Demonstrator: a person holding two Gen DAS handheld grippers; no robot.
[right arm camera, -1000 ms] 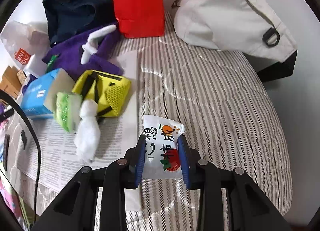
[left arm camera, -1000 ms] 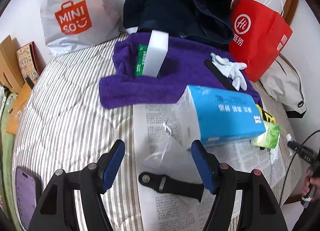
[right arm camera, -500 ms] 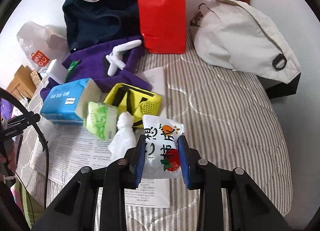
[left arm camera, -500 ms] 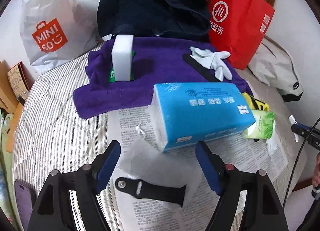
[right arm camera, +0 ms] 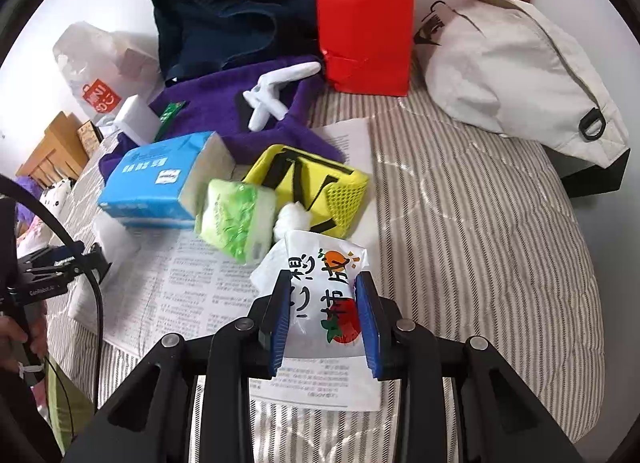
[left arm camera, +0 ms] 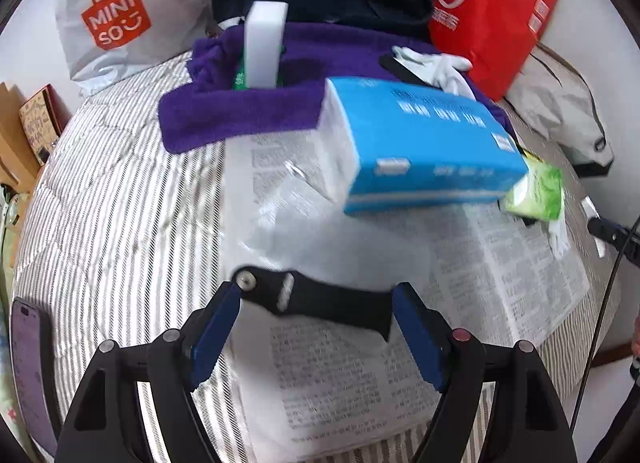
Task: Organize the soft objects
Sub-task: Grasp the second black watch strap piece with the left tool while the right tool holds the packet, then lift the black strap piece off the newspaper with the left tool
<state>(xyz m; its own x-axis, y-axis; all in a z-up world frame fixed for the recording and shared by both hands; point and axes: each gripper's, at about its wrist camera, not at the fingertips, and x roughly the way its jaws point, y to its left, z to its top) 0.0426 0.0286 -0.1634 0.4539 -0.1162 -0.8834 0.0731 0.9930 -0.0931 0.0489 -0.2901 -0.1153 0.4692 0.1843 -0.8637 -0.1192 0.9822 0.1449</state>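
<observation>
Snack pouch point(right arm camera: 326, 295) pinched in my right tool point(right arm camera: 323, 317), held low over newspaper point(right arm camera: 192, 291) on bed, beside green tissue pack point(right arm camera: 236, 219). My left tool point(left arm camera: 316, 331) spread wide, black strap point(left arm camera: 320, 297) lying between its fingers, nothing gripped. Risks: slick pouch slipping from narrow pinch; pouch nudging green pack or cotton wad point(right arm camera: 292, 219) on set-down; left tool snagging clear plastic bag point(left arm camera: 288, 219) under strap; view blurred, aim uncertain.
</observation>
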